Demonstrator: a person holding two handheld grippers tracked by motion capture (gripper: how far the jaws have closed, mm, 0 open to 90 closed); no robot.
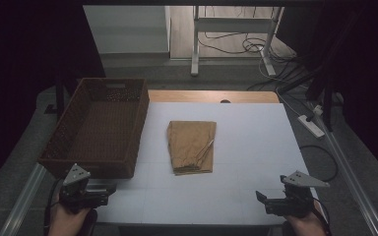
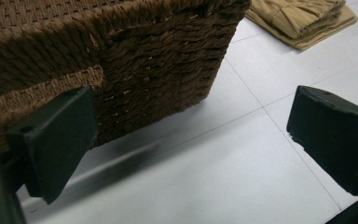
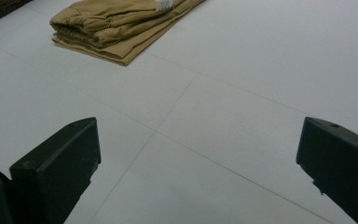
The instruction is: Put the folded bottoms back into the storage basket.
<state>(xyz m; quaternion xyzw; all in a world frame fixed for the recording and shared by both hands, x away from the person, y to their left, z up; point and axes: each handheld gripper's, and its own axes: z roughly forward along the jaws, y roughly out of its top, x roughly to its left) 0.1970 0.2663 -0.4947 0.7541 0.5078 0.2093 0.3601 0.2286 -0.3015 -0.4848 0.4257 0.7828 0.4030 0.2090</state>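
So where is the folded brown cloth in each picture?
High view: the folded tan-brown cloth lies in the middle of the white table, right of the brown woven basket.
Left gripper view: top right corner, beyond the basket's corner.
Right gripper view: top left, far ahead of the open claw.
Shared landmark: the thin seam lines across the white table.

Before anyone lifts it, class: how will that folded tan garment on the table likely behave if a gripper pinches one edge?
The folded tan garment looks like soft, creased cloth, so it would probably sag and unfold rather than stay flat. Its stacked layers lie loose, so a pinch may catch only the top ones. Pushed, it would likely bunch up on the white table.
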